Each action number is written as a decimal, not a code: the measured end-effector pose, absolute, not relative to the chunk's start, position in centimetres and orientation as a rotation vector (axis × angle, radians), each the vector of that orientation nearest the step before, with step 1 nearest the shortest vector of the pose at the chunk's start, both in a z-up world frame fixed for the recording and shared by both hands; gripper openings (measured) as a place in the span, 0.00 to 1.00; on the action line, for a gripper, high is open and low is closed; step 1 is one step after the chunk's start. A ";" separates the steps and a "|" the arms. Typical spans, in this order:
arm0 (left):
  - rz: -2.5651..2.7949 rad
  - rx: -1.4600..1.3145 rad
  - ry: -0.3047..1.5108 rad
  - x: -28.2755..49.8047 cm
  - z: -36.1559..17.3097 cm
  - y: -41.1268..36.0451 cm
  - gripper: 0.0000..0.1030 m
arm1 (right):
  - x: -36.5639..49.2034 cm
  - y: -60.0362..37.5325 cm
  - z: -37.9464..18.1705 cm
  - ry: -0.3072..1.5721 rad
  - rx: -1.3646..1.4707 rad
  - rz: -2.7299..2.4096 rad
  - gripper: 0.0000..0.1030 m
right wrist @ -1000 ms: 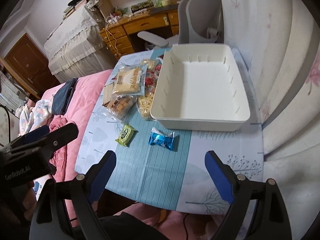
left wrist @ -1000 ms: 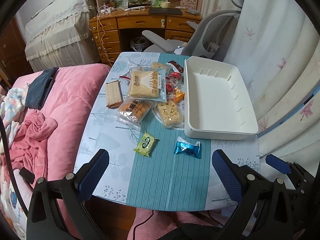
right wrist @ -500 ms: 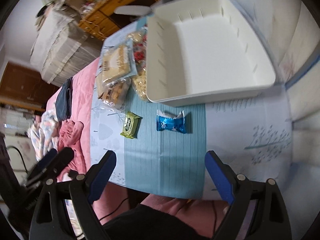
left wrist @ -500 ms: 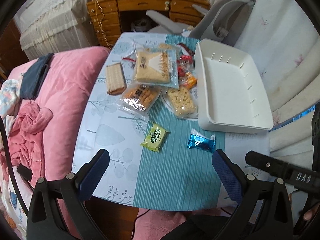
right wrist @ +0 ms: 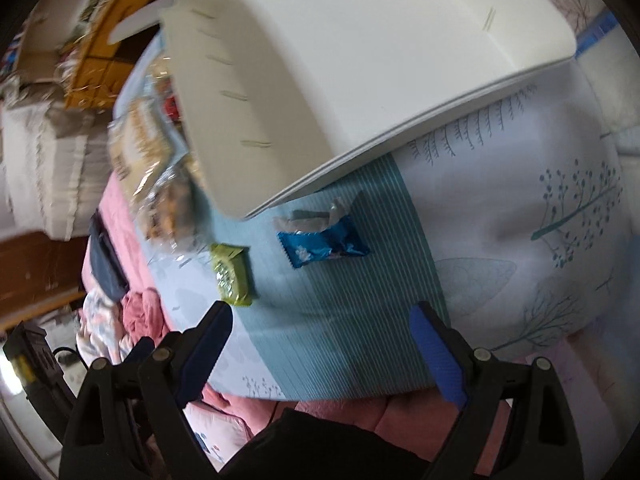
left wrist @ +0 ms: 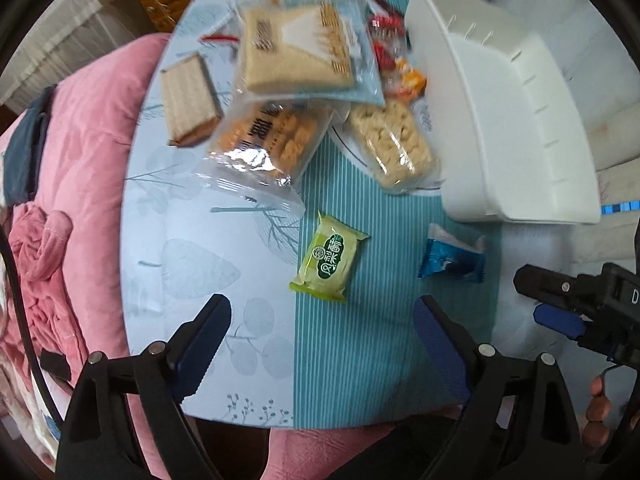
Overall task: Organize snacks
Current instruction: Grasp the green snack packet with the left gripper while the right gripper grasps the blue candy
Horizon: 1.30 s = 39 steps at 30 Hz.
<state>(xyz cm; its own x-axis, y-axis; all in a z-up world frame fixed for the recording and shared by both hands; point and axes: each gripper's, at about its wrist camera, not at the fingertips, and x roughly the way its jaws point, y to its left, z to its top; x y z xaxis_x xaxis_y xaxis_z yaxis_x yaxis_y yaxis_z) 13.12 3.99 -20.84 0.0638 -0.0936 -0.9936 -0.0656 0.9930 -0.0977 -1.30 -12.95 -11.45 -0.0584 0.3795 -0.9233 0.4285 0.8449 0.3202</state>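
- The pink bed [left wrist: 76,184] lies along the left edge of the desk [left wrist: 192,240], which wears a pale leaf-print cloth with a teal striped band
- A white tray [left wrist: 516,120] sits at the desk's far right, nothing in it
- Left of the tray lies a heap of snack bags [left wrist: 296,64], overlapping one another
- The left gripper [left wrist: 322,322] hangs over the near desk edge; its fingers have just been closing a little but stand apart, nothing between them
- The right gripper [right wrist: 320,328] likewise has its fingers wide apart, holding nothing
- A green packet [left wrist: 329,258] lies on the teal band, a blue packet [left wrist: 452,258] just right of it, near the tray's front wall
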 end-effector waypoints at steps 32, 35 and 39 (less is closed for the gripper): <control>-0.059 -0.104 1.687 16.1 -30.3 2.2 0.35 | 1.4 -9.8 -18.0 1.709 0.480 -0.172 0.60; -0.024 -0.111 1.695 15.8 -29.7 3.1 0.34 | 1.6 -10.1 -18.0 1.715 0.491 -0.153 0.55; -0.001 -0.124 1.685 15.1 -29.1 4.2 0.34 | 1.9 -10.0 -18.0 1.717 0.492 -0.135 0.51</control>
